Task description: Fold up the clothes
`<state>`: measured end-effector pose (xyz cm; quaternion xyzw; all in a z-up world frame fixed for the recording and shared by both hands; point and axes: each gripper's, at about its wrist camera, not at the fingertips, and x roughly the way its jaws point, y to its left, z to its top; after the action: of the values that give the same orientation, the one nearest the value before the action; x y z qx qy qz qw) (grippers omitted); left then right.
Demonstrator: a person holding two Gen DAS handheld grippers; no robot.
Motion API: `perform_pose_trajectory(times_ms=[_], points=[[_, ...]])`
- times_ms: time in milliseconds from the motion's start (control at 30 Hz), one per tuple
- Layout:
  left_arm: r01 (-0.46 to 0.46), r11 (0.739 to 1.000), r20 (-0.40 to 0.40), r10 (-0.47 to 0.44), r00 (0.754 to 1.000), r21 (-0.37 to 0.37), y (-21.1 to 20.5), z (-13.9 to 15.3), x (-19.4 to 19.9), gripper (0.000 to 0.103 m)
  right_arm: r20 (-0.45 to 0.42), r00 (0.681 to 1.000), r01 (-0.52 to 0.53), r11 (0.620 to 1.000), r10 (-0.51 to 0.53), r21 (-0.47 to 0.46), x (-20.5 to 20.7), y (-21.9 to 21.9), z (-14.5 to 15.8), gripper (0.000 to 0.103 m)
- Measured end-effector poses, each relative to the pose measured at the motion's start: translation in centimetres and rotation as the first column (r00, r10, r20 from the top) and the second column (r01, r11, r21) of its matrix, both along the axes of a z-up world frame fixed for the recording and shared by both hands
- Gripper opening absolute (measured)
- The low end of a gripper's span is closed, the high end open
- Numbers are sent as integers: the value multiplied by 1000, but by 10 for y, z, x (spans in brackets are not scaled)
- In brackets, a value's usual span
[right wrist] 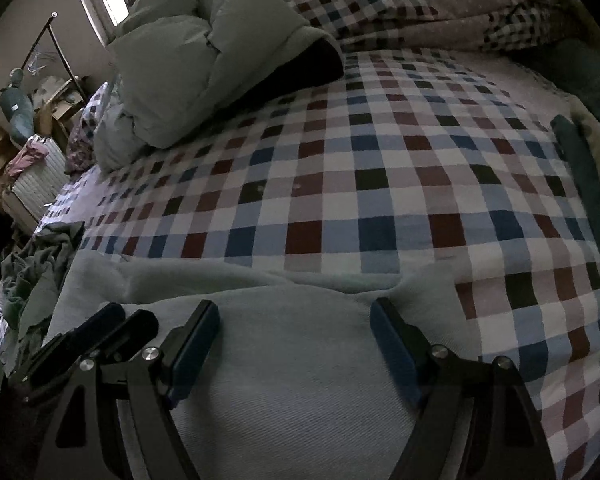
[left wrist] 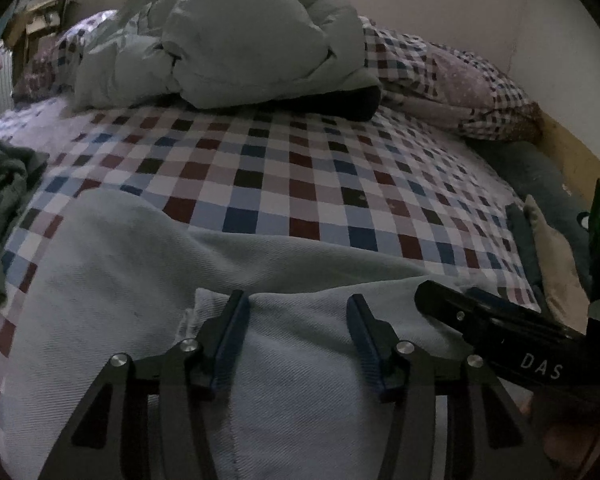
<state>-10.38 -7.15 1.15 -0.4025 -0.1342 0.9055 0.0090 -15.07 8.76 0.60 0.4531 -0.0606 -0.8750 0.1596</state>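
Both tongs hang over one pale blue garment (left wrist: 140, 264) spread at the near edge of the bed (left wrist: 300, 168), which is covered by a checked sheet. Left tongs (left wrist: 298, 308) stand partly spread, with a raised fold of the cloth between the blue pads; whether the pads press on it cannot be told, and nothing looks lifted. Right tongs (right wrist: 296, 316) stand wide and empty, low over the flat cloth, just beside the left pair.

The garment looks like a twill-woven piece, soft and limp, fairly light. It will drape and sag from any pinch point rather than hold a shape, and a single layer may slide off the one beneath. The weave seems to offer grip, so slipping from the pads is a small worry; catching the sheet along with it is the bigger one. A stitched seam runs up the cloth under the left tongs, and the hem or edge near the far fold is the firmer place to take hold. Two pinches set apart along one edge should keep it taut.

A rumpled green garment (right wrist: 32, 276) lies at the left edge, and a puffy duvet (left wrist: 236, 44) sits heaped at the far side.
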Motion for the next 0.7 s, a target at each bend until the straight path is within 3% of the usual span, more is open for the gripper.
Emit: perform_pose_trajectory(times_ms=[100, 267, 400, 600, 700], points=[[10, 1000, -2, -10, 1000, 16, -1, 7, 2, 58, 2, 1000, -1, 1000, 1, 6, -3, -6, -1, 82], [51, 999, -17, -51, 999, -10, 6, 30, 25, 77, -22, 1000, 22, 1000, -22, -9, 10, 1, 17, 82], [82, 991, -48, -88, 995, -107, 14, 46, 62, 78, -92, 994, 56, 998, -57, -19, 47, 10, 45, 87], [64, 992, -43, -69, 997, -112, 6, 49, 135, 78, -145, 988, 46, 999, -48, -22, 120, 32, 65, 87], [54, 987, -62, -64, 996, -154, 7, 50, 163, 78, -177, 983, 46, 999, -46, -6, 152, 44, 67, 87]])
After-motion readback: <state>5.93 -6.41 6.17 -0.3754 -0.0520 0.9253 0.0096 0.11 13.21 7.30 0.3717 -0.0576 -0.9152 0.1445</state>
